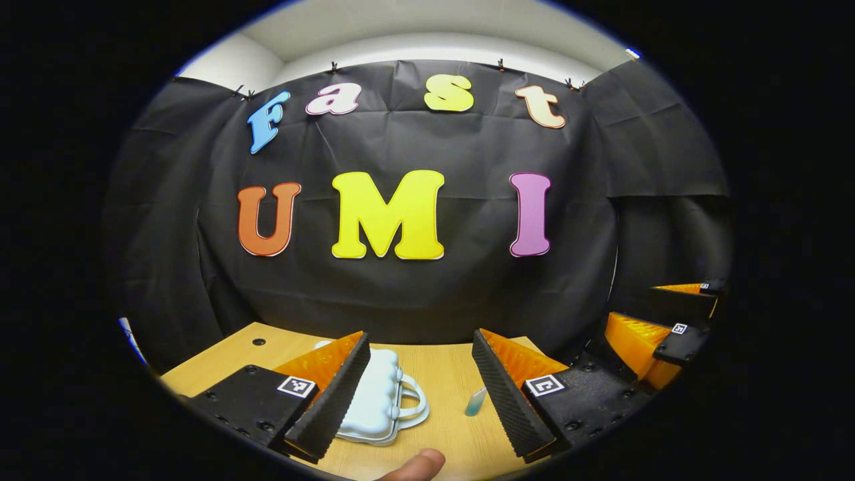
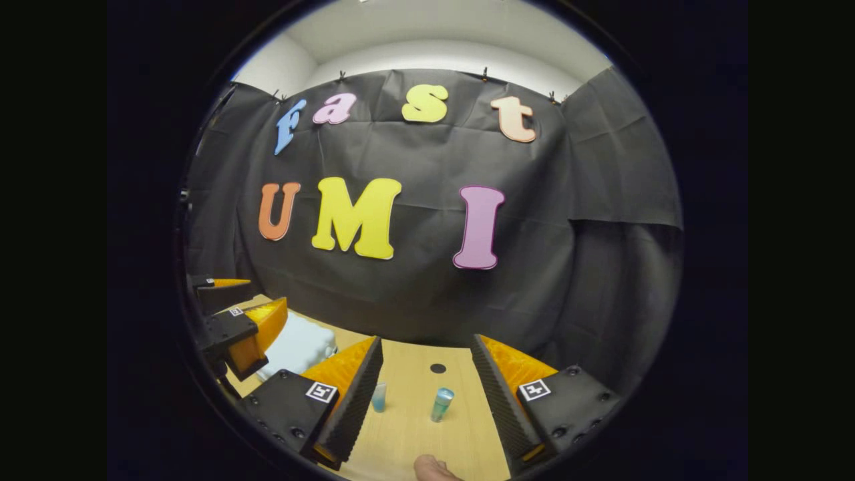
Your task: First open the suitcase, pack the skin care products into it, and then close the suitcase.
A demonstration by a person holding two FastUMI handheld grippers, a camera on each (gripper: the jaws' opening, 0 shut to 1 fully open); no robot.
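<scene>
Both tongs spread wide, nothing between the ridged pads: left gripper above the wooden table, right gripper beside it, also seen at the right edge of the left gripper view. Closed suitcase, pale, glossy, moulded in rounded bumps, with loop handle, lying flat toward the table's left side. Small clear bluish bottle just right of it, upright. Teal cylindrical tube near the bottle, apart. Round dark hole in the wood behind. Fingertip at the bottom edge.

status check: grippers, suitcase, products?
Left gripper open, right gripper open, both empty. Small pale-blue hard-shell suitcase shut on wooden table. Two small blue tubes unpacked. Nothing blocking.
</scene>
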